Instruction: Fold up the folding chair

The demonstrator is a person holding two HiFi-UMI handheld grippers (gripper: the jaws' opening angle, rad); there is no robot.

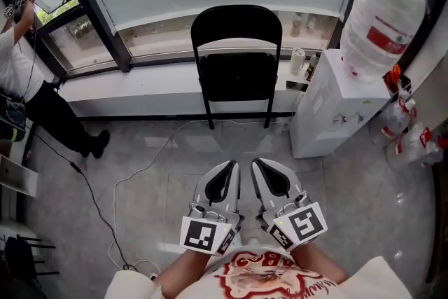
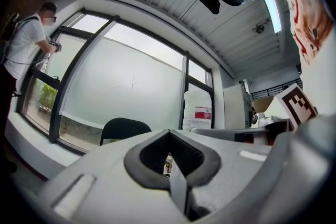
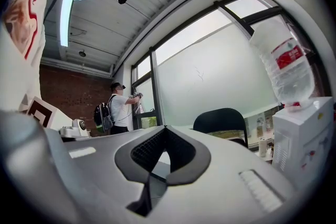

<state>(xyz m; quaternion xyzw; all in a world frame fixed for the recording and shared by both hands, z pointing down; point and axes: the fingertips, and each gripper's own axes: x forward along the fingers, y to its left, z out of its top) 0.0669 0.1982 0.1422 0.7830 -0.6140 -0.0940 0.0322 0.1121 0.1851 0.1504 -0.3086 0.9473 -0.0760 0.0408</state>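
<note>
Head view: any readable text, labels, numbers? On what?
Nothing reads cleanly.
Red label on water bottle: print too blurred.
Red labels on small bottles by the dispenser: too small.
Red print on shirt: letters cut off, unreadable.
Cubes on left gripper and right gripper: square markers only, no words.

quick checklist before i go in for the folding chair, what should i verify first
1. Black metal folding chair upright and unfolded, seat down: ok.
2. Left tongs ready to grab: not ok, shut and empty.
3. Right tongs ready to grab: not ok, shut and empty.
4. Tongs at the chair: not ok, both are short of it, with grey floor between.
5. Room beside the chair: ok, the white water dispenser stands apart from it.
6. Thin white cable on the floor clear of the walk-in path: cannot tell.
</note>
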